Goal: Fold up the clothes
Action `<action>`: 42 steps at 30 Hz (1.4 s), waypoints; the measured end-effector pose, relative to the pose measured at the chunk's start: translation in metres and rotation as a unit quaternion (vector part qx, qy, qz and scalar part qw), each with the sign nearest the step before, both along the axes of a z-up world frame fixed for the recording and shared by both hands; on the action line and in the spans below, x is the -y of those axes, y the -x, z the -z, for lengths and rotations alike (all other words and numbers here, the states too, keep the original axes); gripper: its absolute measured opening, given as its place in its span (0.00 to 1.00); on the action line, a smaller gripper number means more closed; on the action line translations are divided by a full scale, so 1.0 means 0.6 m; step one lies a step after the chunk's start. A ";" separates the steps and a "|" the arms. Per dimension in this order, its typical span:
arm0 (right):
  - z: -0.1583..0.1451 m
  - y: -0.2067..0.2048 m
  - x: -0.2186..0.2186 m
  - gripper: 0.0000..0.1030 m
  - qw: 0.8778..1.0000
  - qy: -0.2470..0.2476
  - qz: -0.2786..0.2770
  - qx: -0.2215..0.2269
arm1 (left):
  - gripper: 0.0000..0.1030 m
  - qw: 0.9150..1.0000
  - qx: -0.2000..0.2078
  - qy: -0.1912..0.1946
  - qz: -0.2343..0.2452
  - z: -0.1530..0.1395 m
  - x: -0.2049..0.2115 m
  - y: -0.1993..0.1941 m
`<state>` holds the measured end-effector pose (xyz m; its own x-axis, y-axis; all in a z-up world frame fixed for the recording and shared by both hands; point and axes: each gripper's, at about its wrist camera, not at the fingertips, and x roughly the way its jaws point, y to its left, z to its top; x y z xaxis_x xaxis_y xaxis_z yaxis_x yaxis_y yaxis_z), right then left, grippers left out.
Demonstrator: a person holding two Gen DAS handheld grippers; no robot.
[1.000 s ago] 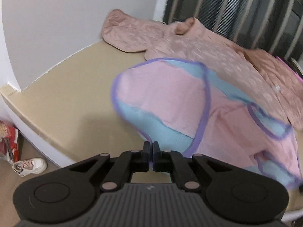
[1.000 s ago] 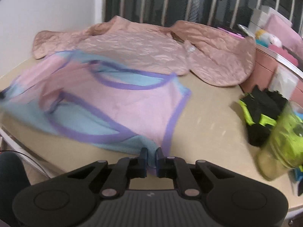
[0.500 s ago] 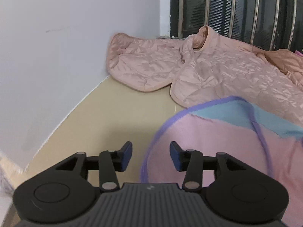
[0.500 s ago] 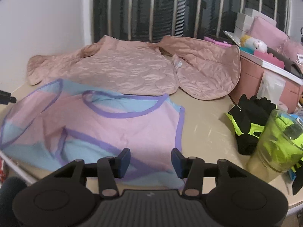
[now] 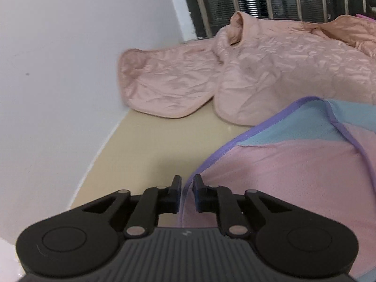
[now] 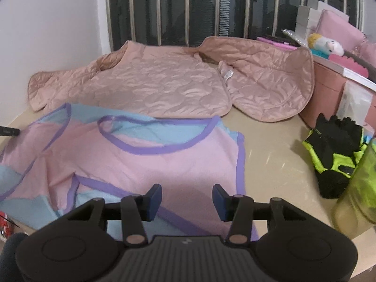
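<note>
A pink and light-blue top with purple trim lies spread on the beige table; it also shows in the left wrist view. My left gripper has its jaws nearly closed around the top's purple left edge, with a narrow gap still showing. Its tip shows at the far left of the right wrist view. My right gripper is open and empty, just above the top's near hem.
A quilted pink jacket lies spread behind the top, against the white wall and barred window. At the right stand pink boxes, black and neon-yellow gloves and a green cup.
Both grippers let go of the top and opened. The left one moved to the top's left edge and has closed almost fully on it. The top now lies flat.
</note>
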<state>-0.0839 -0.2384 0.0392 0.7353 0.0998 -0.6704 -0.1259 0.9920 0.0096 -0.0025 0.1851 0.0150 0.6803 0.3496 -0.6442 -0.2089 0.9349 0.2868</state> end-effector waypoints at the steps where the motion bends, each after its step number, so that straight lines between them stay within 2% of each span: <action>1: 0.002 -0.001 -0.003 0.45 1.000 0.004 -0.004 -0.002 | 0.10 1.000 -0.003 0.003 -0.004 -0.002 -0.004 0.001; 4: -0.007 -0.023 -0.001 0.45 1.000 0.001 -0.007 0.005 | 0.13 1.000 -0.011 0.020 -0.013 -0.019 -0.009 -0.003; 5: -0.012 -0.032 0.000 0.45 1.000 -0.001 -0.007 0.009 | 0.22 1.000 -0.008 0.027 -0.013 -0.029 -0.007 -0.005; 6: -0.016 -0.041 0.001 0.45 1.000 -0.003 -0.007 0.013 | 0.32 0.999 0.002 0.040 -0.006 -0.041 0.000 -0.006; 9: -0.031 -0.068 0.006 0.45 1.000 -0.010 -0.007 0.025 | 0.36 0.994 0.023 0.094 0.045 -0.073 0.036 -0.017; 12: -0.037 -0.116 0.012 0.46 0.999 -0.048 -0.012 0.015 | 0.36 0.983 0.009 0.149 0.110 -0.076 0.089 -0.053; 13: -0.035 -0.131 0.012 0.46 0.998 -0.067 -0.013 0.009 | 0.36 0.982 0.001 0.147 0.116 -0.070 0.105 -0.067; 16: -0.031 -0.164 -0.007 0.46 0.991 -0.131 -0.034 -0.011 | 0.36 0.986 -0.016 0.121 0.113 -0.048 0.141 -0.102; 19: -0.018 -0.181 -0.059 0.46 0.984 -0.152 -0.087 -0.025 | 0.35 0.981 -0.026 0.162 0.100 -0.033 0.134 -0.120; 23: 0.010 -0.213 -0.126 0.46 0.978 -0.169 -0.111 -0.050 | 0.11 0.970 -0.021 0.221 0.097 -0.024 0.122 -0.133; 25: 0.022 -0.229 -0.142 0.44 0.972 -0.197 -0.115 -0.062 | 0.10 0.964 -0.017 0.242 0.107 -0.025 0.122 -0.136; 27: 0.034 -0.243 -0.152 0.35 0.970 -0.211 -0.104 -0.069 | 0.02 0.965 -0.016 0.241 0.105 -0.024 0.122 -0.142; 28: 0.039 -0.248 -0.153 0.14 0.969 -0.215 -0.097 -0.072 | 0.01 0.964 -0.013 0.243 0.104 -0.024 0.122 -0.144; 29: 0.042 -0.252 -0.152 0.02 0.968 -0.222 -0.093 -0.072 | 0.00 0.962 -0.007 0.253 0.104 -0.024 0.120 -0.144; 30: 0.042 -0.253 -0.146 0.01 0.967 -0.229 -0.088 -0.066 | 0.00 0.959 -0.001 0.264 0.103 -0.025 0.118 -0.145; 34: 0.029 -0.250 -0.126 0.01 0.971 -0.229 -0.065 -0.020 | 0.00 0.952 0.019 0.291 0.091 -0.028 0.110 -0.148; 37: 0.021 -0.258 -0.117 0.01 0.975 -0.215 -0.051 0.009 | 0.00 0.952 0.024 0.293 0.081 -0.027 0.110 -0.156; 40: 0.029 -0.272 -0.118 0.02 0.984 -0.173 -0.034 0.010 | 0.02 0.953 0.014 0.294 0.068 -0.022 0.108 -0.162; 42: 0.031 -0.271 -0.116 0.06 0.987 -0.158 -0.029 -0.006 | 0.12 0.954 0.006 0.291 0.078 -0.028 0.111 -0.151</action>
